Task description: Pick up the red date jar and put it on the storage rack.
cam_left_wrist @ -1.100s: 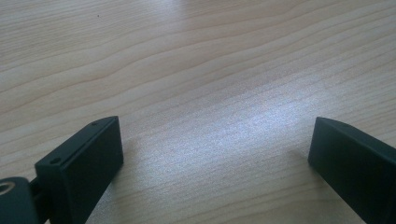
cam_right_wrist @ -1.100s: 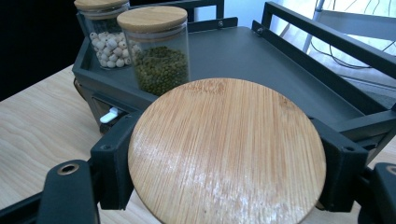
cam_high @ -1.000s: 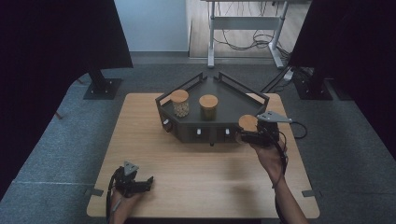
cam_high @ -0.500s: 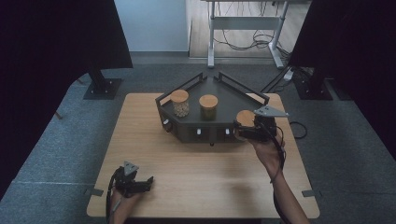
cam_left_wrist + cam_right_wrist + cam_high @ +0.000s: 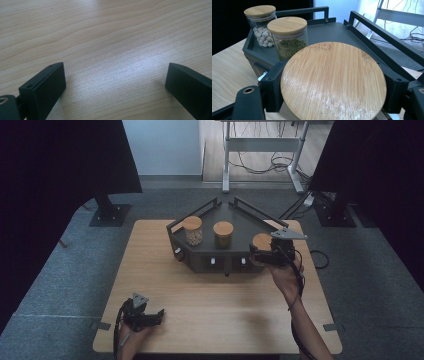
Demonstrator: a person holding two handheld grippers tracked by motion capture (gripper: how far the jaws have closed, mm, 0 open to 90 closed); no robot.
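Observation:
A dark angular rack [image 5: 240, 222] stands at the table's far middle. On it are a jar of pale beans [image 5: 192, 230] and a jar of green lentils [image 5: 223, 234], both with bamboo lids. My right gripper [image 5: 256, 254] is shut on a third jar with a bamboo lid [image 5: 333, 81], held at the rack's right front corner [image 5: 261, 242]. The two other jars [image 5: 260, 25] [image 5: 288, 37] lie beyond it in the right gripper view. My left gripper [image 5: 155, 316] rests open near the table's front left corner, its jaws [image 5: 115, 87] wide apart over bare wood.
The wooden table [image 5: 215, 305] sits on grey carpet. A black stand base [image 5: 107, 212] is at the back left, a desk frame [image 5: 260, 150] with cables behind, and a cable [image 5: 317, 257] trails off the table's right edge.
My right gripper with the jar has moved slightly left and toward the rack's right corner. The left gripper has stayed still.

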